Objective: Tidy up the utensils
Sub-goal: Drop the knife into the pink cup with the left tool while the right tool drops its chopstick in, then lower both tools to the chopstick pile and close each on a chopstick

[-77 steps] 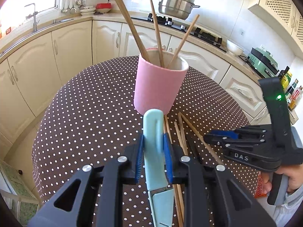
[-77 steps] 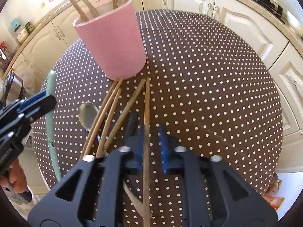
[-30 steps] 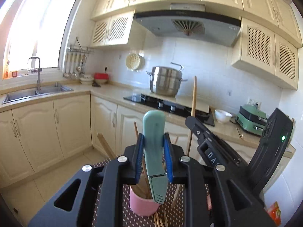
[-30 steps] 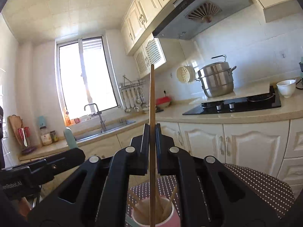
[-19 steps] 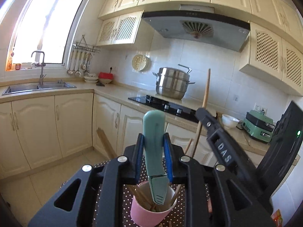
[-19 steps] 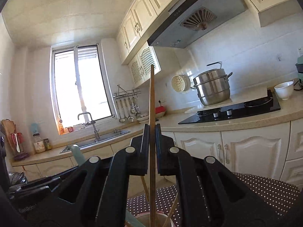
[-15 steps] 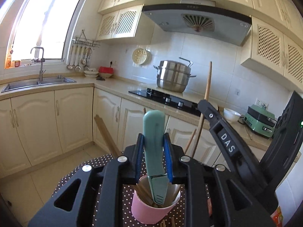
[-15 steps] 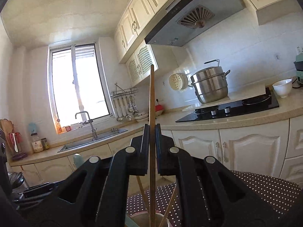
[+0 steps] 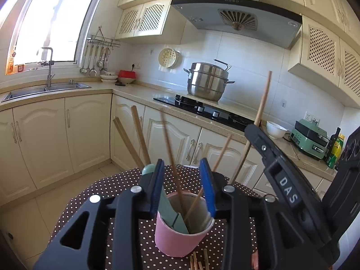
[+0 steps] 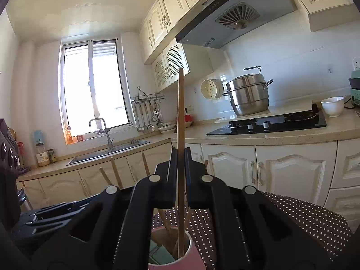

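Dropping utensils into pink cup [image 9: 180, 236]: left gripper [image 9: 182, 185] opening off teal spatula [image 9: 167, 211] at nine o'clock, right gripper [image 10: 180, 168] pinching chopstick [image 10: 180, 112], likely releasing next.

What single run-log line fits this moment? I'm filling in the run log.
left hand-held gripper: opening, pale green utensil dropped in pink cup | right hand-held gripper: shut on wooden chopstick, tip inside cup

White capital letters "DAS" stand on a small raised plate on the black plastic right gripper [image 9: 254, 135], seen from the left wrist view, running along its arm. A short line of lettering sits on the front strip of the grey metal range hood [image 9: 236, 13] over the hob, but it is too small to read
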A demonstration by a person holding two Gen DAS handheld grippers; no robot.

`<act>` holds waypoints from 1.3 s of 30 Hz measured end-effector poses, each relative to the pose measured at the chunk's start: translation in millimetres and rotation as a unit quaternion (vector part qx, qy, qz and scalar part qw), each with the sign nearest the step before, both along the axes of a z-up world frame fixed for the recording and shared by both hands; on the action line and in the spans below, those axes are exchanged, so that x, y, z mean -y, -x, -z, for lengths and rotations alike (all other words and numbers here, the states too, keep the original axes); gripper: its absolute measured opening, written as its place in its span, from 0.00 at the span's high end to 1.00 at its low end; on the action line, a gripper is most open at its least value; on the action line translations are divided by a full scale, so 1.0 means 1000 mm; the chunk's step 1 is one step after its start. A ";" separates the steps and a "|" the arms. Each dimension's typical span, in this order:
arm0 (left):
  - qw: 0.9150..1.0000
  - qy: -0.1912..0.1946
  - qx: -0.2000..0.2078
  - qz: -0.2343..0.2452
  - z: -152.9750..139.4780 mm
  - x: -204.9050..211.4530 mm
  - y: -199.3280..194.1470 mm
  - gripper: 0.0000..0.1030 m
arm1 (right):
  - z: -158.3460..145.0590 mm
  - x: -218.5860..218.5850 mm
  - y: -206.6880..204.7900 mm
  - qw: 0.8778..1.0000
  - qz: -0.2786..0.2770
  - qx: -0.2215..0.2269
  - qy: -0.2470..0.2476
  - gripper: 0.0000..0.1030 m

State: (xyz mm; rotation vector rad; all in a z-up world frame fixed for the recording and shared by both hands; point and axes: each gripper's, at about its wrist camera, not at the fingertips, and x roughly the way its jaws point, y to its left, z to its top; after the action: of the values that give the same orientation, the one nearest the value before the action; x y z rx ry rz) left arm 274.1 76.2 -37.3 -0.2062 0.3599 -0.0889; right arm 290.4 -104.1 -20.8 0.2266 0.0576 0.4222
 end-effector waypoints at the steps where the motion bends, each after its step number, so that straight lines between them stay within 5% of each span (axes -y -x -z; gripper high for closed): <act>1: 1.000 -0.004 0.002 -0.002 0.000 0.001 0.002 0.62 | 0.001 0.001 0.002 1.000 0.001 -0.002 0.002 0.93; 21: 0.998 -0.049 0.005 -0.029 -0.001 0.008 0.040 0.40 | 0.017 0.000 0.027 0.998 -0.001 -0.062 0.029 0.92; 22: 0.998 -0.049 0.002 -0.031 0.000 0.006 0.041 0.39 | 0.018 0.000 0.028 0.997 -0.001 -0.065 0.029 0.89; 25: 0.998 -0.044 -0.002 -0.037 0.001 0.003 0.046 0.38 | 0.018 0.001 0.033 0.997 0.007 -0.071 0.023 0.56; 39: 0.999 -0.029 -0.025 -0.027 0.008 -0.002 0.074 0.34 | 0.011 0.023 0.065 0.995 0.005 -0.088 0.054 0.49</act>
State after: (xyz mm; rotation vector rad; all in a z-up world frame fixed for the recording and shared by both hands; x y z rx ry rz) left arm 200.0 78.0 -45.7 -0.1610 0.4065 -0.0204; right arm 225.8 -127.3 -31.6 0.1573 0.2518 0.3880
